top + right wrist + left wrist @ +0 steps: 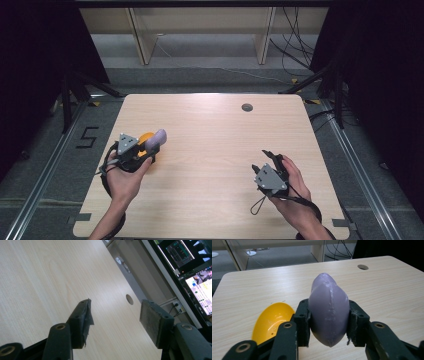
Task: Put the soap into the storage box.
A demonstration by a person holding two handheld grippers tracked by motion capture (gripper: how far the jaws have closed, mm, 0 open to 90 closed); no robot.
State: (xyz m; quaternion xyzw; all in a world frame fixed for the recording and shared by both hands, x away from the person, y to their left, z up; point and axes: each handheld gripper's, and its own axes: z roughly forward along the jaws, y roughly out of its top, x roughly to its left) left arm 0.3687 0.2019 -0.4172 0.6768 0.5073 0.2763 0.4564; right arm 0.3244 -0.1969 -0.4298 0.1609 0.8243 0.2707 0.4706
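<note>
My left hand-held gripper (329, 322) grasps the purple shell (328, 312) beside the yellow shell (272, 321); my right hand-held gripper (120, 322) idles released, joining undone.

pale wood table (210, 150), yellow bowl (270, 321) (empty)

High view: fixed overhead, looks forward and down, takes in the whole desk (210, 150). Left gripper view: sits low, close in, faces the desk's far edge. Right gripper view: rolled, close, skims the desk. All three catch the cable hole (247, 107).
</note>
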